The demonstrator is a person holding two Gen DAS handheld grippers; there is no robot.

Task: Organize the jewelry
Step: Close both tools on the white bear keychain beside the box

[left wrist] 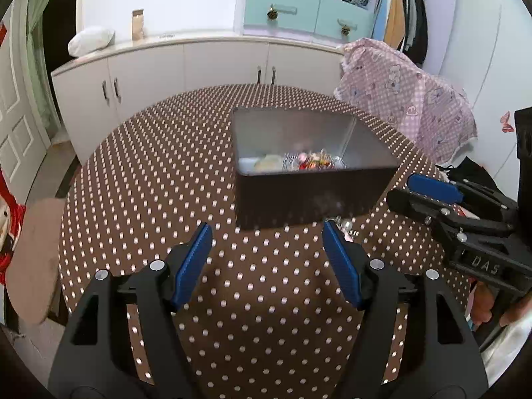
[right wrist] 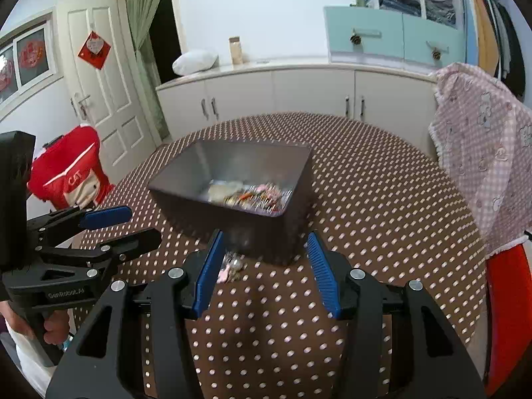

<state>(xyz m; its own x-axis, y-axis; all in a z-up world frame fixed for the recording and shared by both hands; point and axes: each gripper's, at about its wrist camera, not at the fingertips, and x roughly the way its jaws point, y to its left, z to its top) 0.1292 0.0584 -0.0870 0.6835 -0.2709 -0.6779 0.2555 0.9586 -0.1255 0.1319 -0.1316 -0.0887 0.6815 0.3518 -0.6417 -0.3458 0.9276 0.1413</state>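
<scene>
Desk (left wrist: 133, 199) is covered in a brown polka-dot cloth; everything for the task is carried on it. Dark rectangular box (left wrist: 309, 196) is seen mid-desk, open-topped, with a blurred pile of jewelry (left wrist: 309, 161) lying at its bottom near the front wall. Left hand-held gripper (left wrist: 267, 252) is held low over the cloth just short of the box, jaws spread wide, nothing between them. Right hand-held gripper (right wrist: 264, 266) is likewise held with jaws apart and empty, close to the box's near corner. A small loose cluster of trinkets (right wrist: 232, 266) is seen on the cloth outside the box, just beside the right gripper's left pad and touching or nearly touching the box's base; exact pieces cannot be told, being blurred.

Risks, as judged: the loose cluster is small and flat on cloth, so it could be pinched together with the fabric, or only partly grabbed and scattered. The box could be nudged or tipped if it is struck by a pad while the cluster is reached for. The two grippers are near each other, so a collision is possible.
</scene>
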